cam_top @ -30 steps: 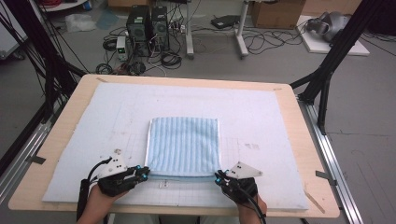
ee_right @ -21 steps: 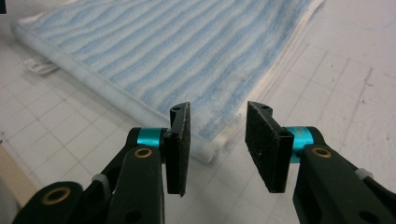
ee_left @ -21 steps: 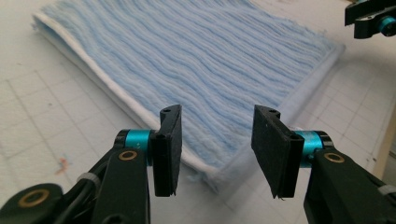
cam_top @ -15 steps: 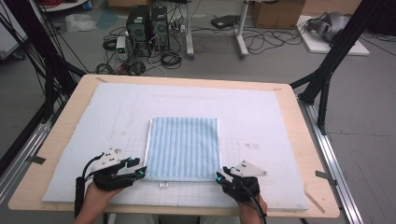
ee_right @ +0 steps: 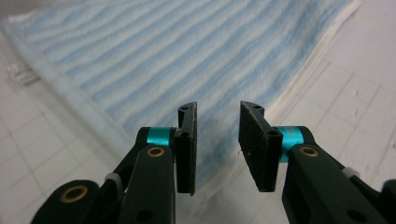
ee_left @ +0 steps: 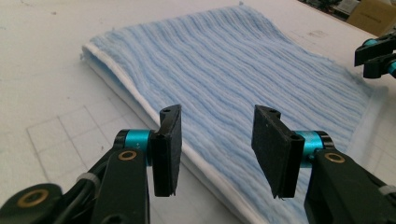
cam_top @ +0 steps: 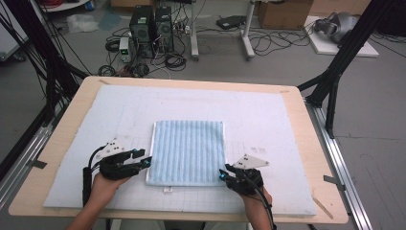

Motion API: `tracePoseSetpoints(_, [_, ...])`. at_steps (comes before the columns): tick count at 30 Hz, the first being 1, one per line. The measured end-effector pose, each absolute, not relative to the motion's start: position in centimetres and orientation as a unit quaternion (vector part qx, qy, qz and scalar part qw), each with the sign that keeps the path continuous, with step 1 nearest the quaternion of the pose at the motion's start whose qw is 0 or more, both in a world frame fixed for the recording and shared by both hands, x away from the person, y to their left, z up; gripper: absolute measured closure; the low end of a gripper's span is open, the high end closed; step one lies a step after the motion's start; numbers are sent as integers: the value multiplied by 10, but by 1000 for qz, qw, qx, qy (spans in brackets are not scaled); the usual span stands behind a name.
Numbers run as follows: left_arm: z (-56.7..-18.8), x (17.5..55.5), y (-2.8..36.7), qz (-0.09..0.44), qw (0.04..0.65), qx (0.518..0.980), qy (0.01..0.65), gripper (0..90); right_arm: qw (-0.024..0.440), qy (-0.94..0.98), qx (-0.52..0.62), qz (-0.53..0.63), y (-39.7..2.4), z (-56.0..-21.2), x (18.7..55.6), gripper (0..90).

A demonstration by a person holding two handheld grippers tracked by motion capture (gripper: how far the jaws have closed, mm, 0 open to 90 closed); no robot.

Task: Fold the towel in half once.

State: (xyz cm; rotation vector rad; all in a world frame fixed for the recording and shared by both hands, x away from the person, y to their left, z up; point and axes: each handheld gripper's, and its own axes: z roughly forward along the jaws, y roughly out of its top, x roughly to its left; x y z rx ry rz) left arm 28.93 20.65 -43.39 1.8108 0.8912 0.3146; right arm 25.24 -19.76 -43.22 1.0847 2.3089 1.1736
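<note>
Towel (cam_top: 188, 151), folded, blue-striped, lying flat mid-mat (cam_top: 287, 124), its near edge between your grippers. Judge it soft, light and limp: it sags unless you pinch all layers at the white-hemmed near corners. Your left gripper (ee_left: 217, 135) and right gripper (ee_right: 217, 135) have just been opening; both stand parted, nothing between their pads.

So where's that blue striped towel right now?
The folded towel lies flat mid-table on the white mat in the high view, between the left gripper and right gripper.
</note>
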Motion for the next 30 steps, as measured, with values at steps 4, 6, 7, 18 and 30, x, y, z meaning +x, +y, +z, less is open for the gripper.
tracePoseSetpoints(4, [-434, 308, 204, 117, 531, 753, 371, 531, 173, 805, 379, 423, -199, -429, 270, 650])
tracePoseSetpoints(6, [-435, 320, 203, 111, 539, 749, 369, 530, 176, 804, 378, 424, -198, -428, 280, 641])
tracePoseSetpoints(7, [-435, 326, 202, 114, 539, 749, 367, 530, 176, 803, 379, 425, -198, -428, 286, 631])
tracePoseSetpoints(18, [-437, 394, 182, 120, 525, 752, 380, 722, 169, 802, 380, 428, -187, -430, 366, 768])
tracePoseSetpoints(30, [-452, 427, 176, 152, 433, 771, 442, 733, 166, 807, 417, 384, -185, -448, 410, 745])
